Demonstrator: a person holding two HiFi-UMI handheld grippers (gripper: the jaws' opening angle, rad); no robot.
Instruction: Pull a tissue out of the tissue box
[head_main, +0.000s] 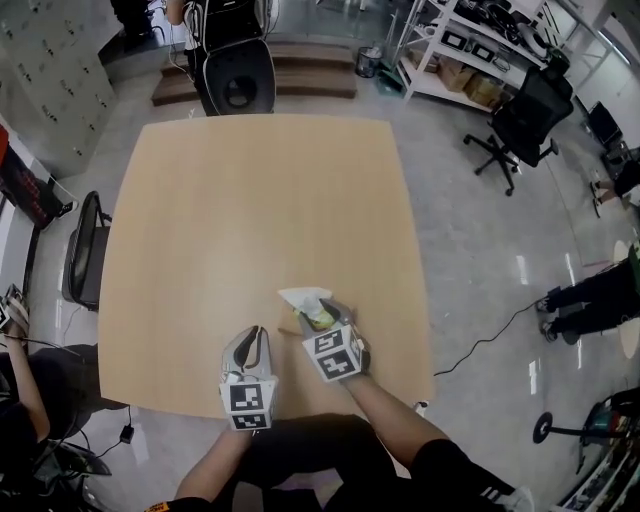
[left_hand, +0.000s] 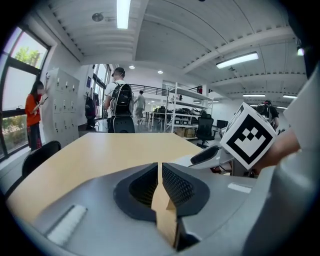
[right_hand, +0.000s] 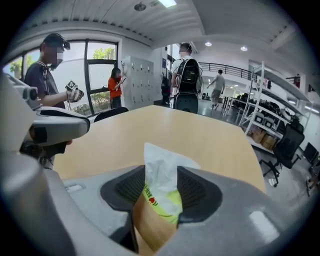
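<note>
left claw (left_hand: 160, 169) hovering clenched, empty, over table (left_hand: 107, 152) | right claw (right_hand: 161, 192) gaping around tissue (right_hand: 161, 165) sticking up from pack (right_hand: 169, 207) | pack sitting on table

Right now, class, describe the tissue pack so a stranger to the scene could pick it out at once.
Find the big wooden table; at its near edge is the right gripper. Between its open jaws stands the tissue pack: yellow-green, white tissue sticking up, the only thing on the table.

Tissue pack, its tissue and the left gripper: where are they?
tissue pack (right_hand: 168, 204), right gripper view, yellow-green wrapper.
tissue (right_hand: 159, 165), right gripper view, white upright sheet.
left gripper (left_hand: 160, 171), left gripper view, between its fingertips.
</note>
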